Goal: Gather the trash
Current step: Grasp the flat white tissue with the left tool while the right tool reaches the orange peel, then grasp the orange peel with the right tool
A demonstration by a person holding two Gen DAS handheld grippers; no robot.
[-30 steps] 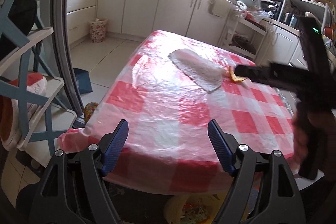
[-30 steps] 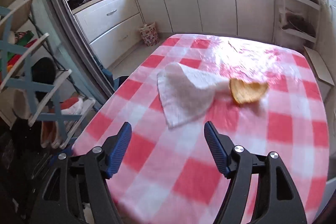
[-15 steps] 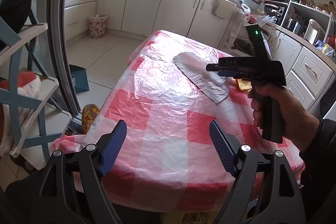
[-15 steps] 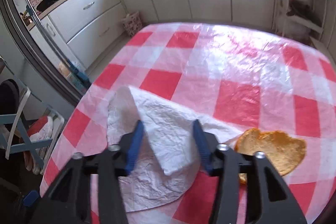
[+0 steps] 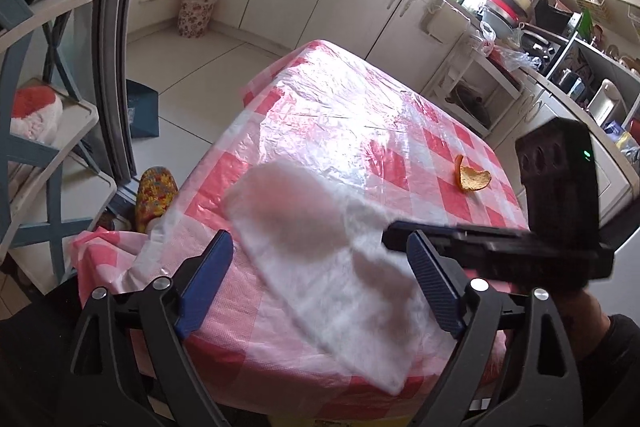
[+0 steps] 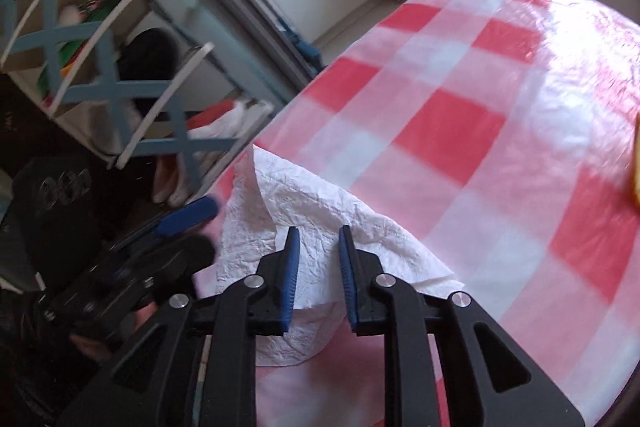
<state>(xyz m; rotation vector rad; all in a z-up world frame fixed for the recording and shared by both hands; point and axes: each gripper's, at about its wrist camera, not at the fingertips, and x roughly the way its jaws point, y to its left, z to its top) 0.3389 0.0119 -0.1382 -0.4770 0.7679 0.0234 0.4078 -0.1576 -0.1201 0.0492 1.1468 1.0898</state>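
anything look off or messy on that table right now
Two bits of litter on the checked tablecloth: a crumpled white paper towel bunched near the near edge, with the right gripper around its raised fold, and an orange peel scrap lying alone further back. Nothing spilled or broken.

Both handheld tools are matte black plastic frames with triangular cut-outs and round silver screws. The left gripper (image 5: 320,283) carries ribbed blue pads (image 5: 204,283); so does the right gripper (image 6: 319,267). A green light glows on its black housing, and a dark sleeve (image 5: 612,359) covers the wrist.
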